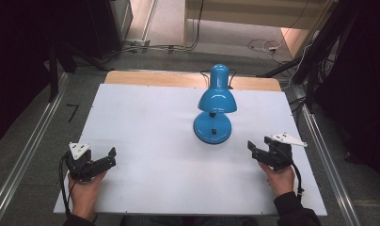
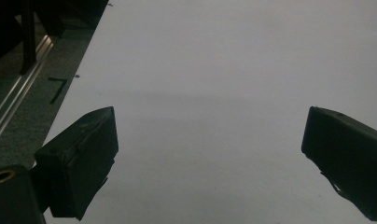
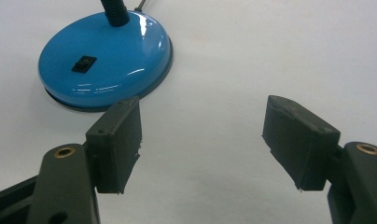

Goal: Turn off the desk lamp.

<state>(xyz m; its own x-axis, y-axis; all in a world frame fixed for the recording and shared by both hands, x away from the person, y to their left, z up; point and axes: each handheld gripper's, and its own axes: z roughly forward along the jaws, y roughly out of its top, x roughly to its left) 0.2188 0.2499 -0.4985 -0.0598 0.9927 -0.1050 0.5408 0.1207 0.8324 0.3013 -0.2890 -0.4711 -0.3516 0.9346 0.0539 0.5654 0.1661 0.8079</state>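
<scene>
Both claws rest released and empty at the near edge: left gripper (image 1: 91, 162) near-left, right gripper (image 1: 268, 153) near-right. Beyond the right one stands the blue desk lamp (image 1: 215, 106); a careless nudge might tip it.

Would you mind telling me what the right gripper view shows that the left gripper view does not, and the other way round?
Right gripper view alone: the blue desk lamp's round base with its black rocker switch and the foot of its black gooseneck, lying beyond the open right claw.

Left gripper view alone: the table's left edge, the grey floor with a metal rail and a dark "7" mark, past the open left claw.

Both share: a pair of black jaws standing wide apart with nothing between them, over the white tabletop.
</scene>
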